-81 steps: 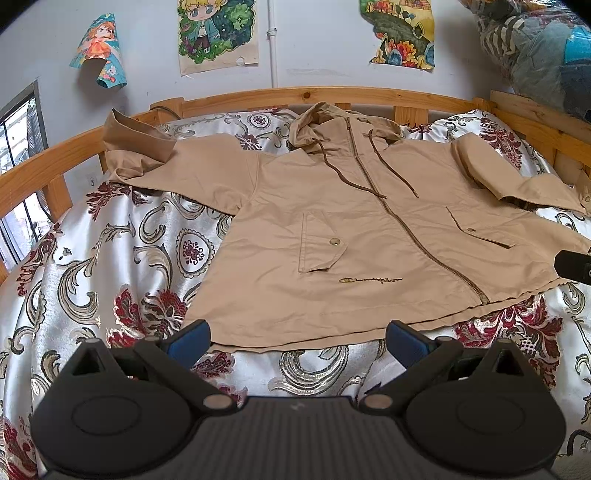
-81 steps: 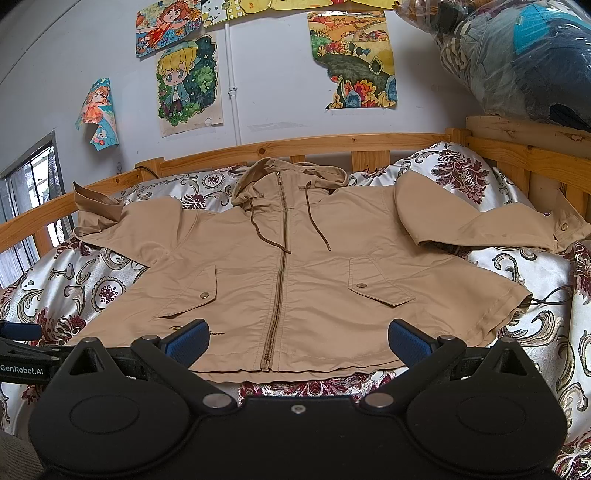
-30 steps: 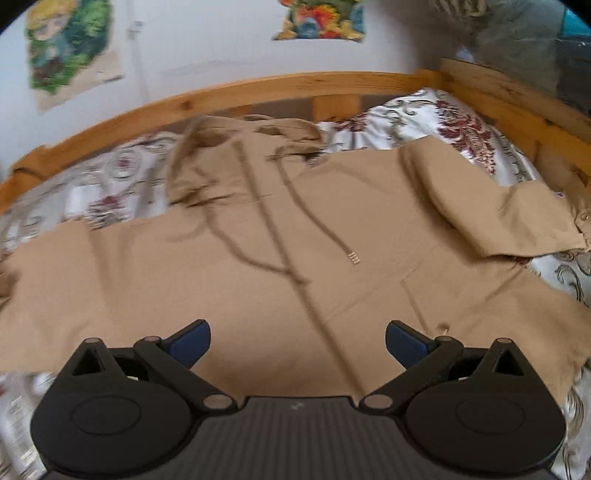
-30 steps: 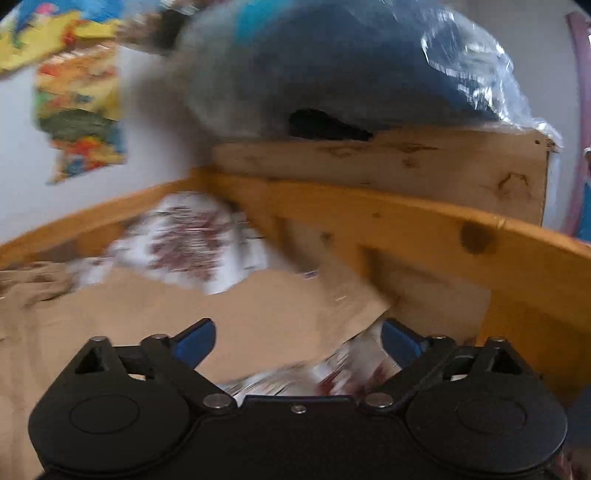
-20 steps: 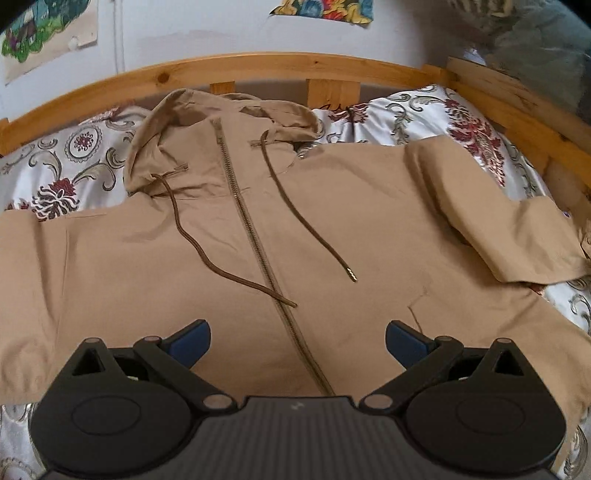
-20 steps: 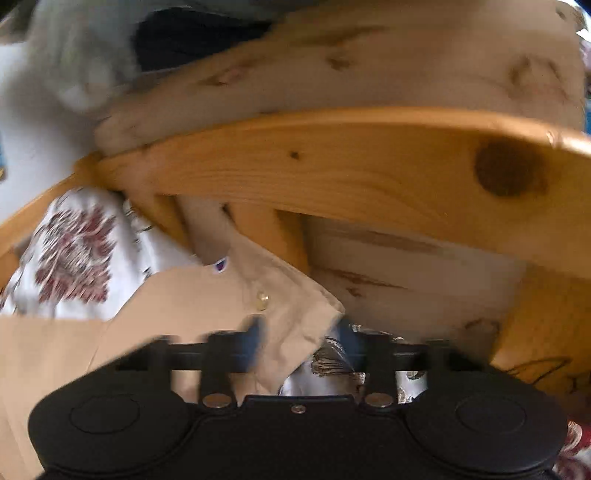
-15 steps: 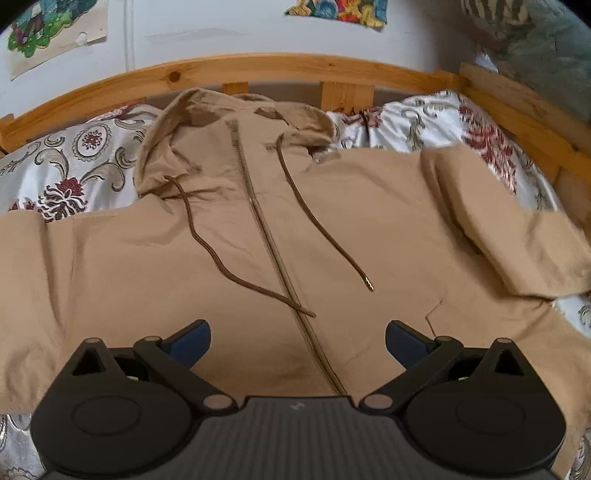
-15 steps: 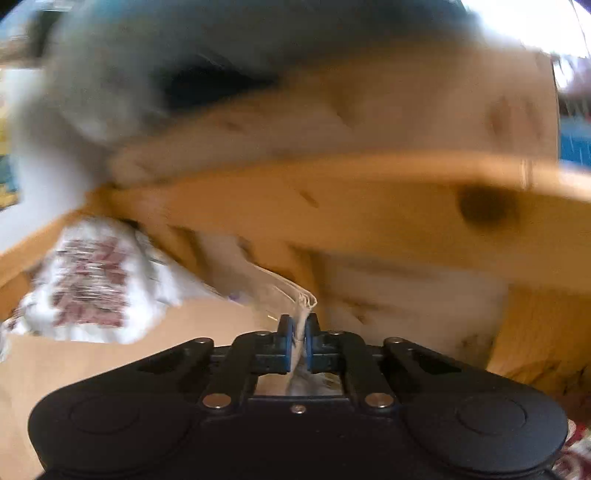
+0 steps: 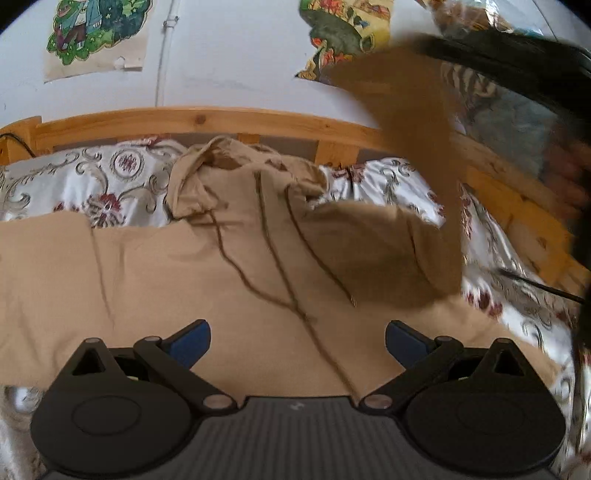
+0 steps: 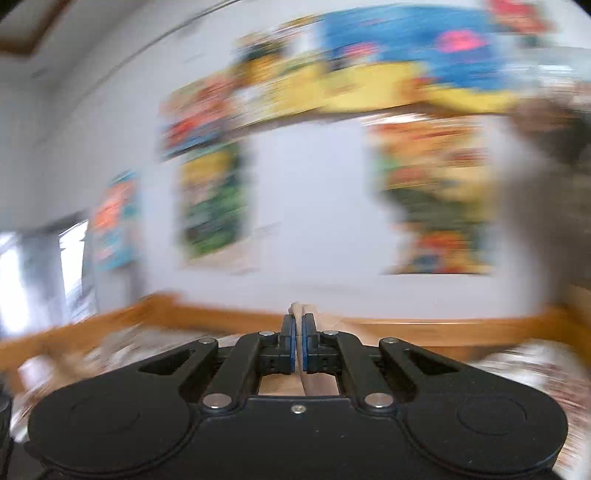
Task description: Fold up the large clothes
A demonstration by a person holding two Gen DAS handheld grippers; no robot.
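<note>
The right hand-held gripper, spread a second ago, now pinches the jacket's sleeve, lifting it above the jacket on the bed: folding begins. The left hand-held gripper hovers spread.

Jacket: we see the tan jacket spread front-up on the bed, hood toward the wooden headboard.
Sleeve: one sleeve is lifted high at upper right, blurred.
Left hand-held gripper: our blue pads stand wide apart above the zipper, touching nothing.
Wall: two posters.
</note>
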